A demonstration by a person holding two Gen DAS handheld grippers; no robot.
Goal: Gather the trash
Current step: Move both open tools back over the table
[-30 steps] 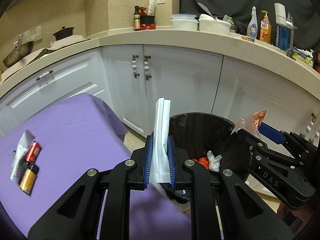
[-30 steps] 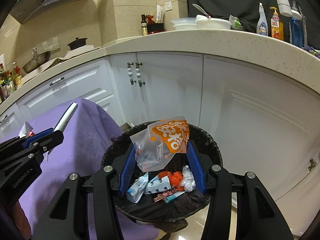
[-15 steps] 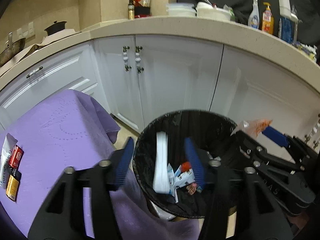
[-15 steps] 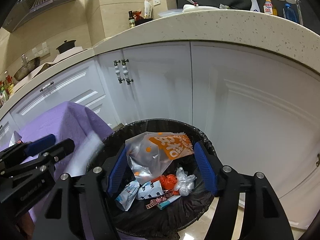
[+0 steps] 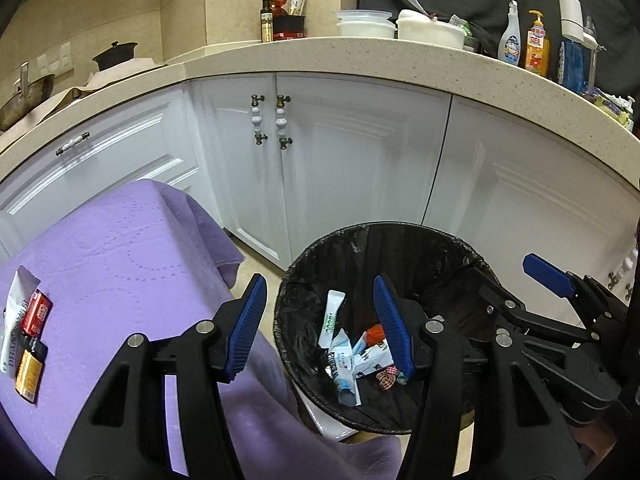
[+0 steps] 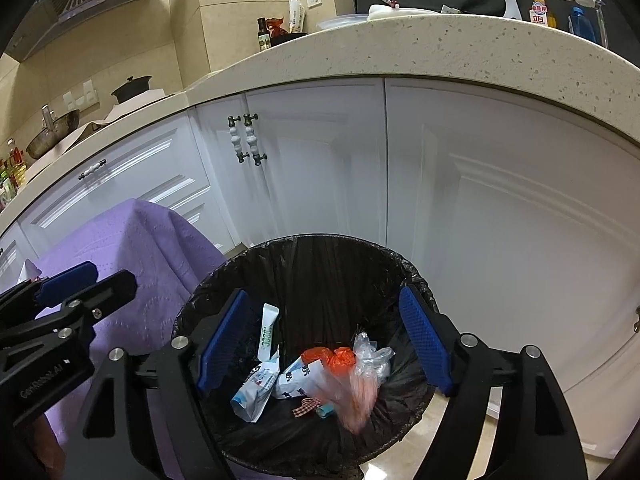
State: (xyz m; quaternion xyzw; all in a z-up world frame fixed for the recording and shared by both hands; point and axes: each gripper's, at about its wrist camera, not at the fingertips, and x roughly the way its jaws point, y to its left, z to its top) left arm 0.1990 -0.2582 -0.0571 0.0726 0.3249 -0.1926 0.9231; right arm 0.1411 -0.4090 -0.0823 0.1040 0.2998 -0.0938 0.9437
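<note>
A black-lined trash bin point(image 5: 316, 256) point(image 6: 320, 248) stands on the floor below the white cabinets. My left gripper point(image 5: 320, 326) is open and empty over its left rim. My right gripper point(image 6: 326, 342) is open and empty above the bin, and shows at the right of the left wrist view point(image 5: 546, 276). A white wrapper point(image 5: 331, 318) point(image 6: 269, 332) leans inside the bin among other wrappers. A clear bag with orange print point(image 6: 352, 392), blurred, is inside the bin. Several small packets point(image 5: 26, 336) lie on the purple cloth point(image 5: 120, 272).
White cabinet doors point(image 5: 352, 160) and a speckled counter point(image 5: 400, 56) rise behind the bin. Bottles and bowls stand on the counter. The purple-covered table point(image 6: 132, 240) sits directly left of the bin. Tan floor shows between table and cabinets.
Both grippers opened. The white wrapper left my left gripper and the orange-print bag left my right gripper; both dropped into the bin.
</note>
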